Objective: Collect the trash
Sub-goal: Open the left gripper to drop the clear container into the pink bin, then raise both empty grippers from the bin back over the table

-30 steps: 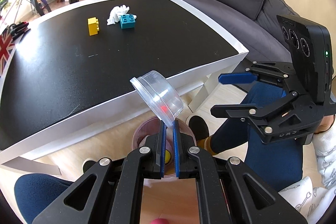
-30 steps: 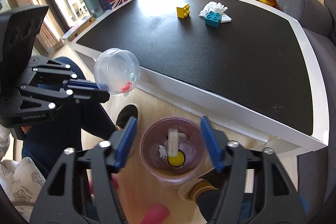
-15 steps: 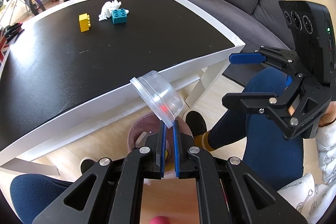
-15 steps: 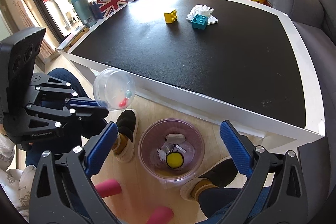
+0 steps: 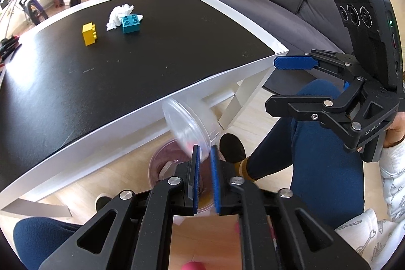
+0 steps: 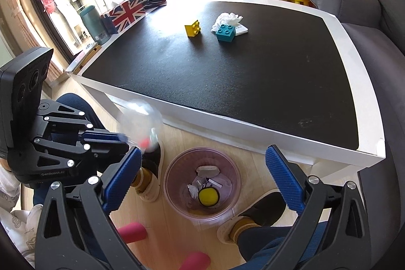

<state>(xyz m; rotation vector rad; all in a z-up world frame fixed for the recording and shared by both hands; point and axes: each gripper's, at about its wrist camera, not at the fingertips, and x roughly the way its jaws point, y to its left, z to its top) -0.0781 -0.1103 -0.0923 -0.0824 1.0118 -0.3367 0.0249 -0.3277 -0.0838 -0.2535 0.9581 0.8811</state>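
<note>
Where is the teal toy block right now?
The teal block sits on the far part of the black table, touching the crumpled white tissue behind it, with the yellow block apart to its left.

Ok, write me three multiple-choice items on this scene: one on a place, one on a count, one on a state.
1. Where is the crumpled tissue?
A. On the black table top, behind the teal brick
B. In the bin
C. On the sofa

2. How many toy bricks lie on the table?
A. One
B. Two
C. Four

3. How does the right gripper stand?
A. Shut on the tissue
B. Shut on a brick
C. Open, nothing between its pads

Key: 1 A, the tissue sits against the teal brick on the table. 2 B, only the teal brick and the yellow brick show. 3 C, its blue pads stand wide either side of the pink bin on the floor below.
</note>
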